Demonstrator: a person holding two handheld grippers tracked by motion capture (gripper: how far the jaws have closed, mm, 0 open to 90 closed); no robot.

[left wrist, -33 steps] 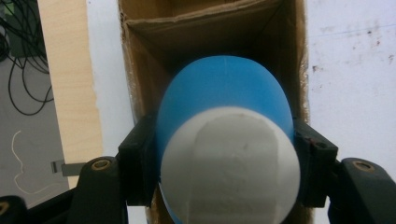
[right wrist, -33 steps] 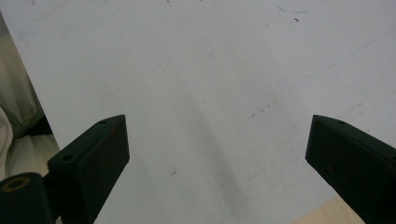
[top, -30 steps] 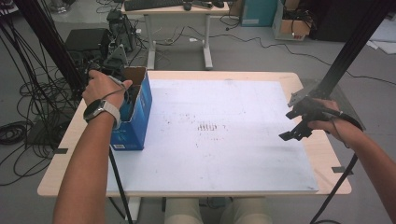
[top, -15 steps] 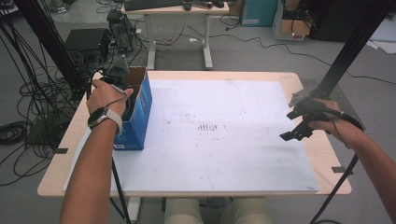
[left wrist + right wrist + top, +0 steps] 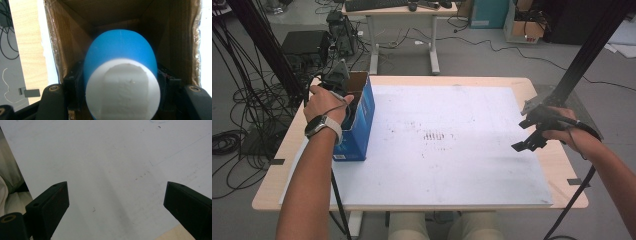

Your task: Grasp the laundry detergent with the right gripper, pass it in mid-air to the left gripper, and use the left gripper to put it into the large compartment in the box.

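The left gripper (image 5: pixel 120 100) has its jaws clamped on a blue cup (image 5: pixel 120 57), one black pad pressed to each side; the cup's white base faces the camera, and it sits inside the open cardboard box (image 5: pixel 75 30), whose brown walls crowd it closely left and right; in the high view that blue-sided box (image 5: pixel 362 120) stands at the table's left edge, the left hand (image 5: pixel 324 102) over its opening; the right gripper (image 5: pixel 116 202) holds its jaws wide apart over the bare white sheet (image 5: pixel 112 157), touching nothing, well apart from the box.
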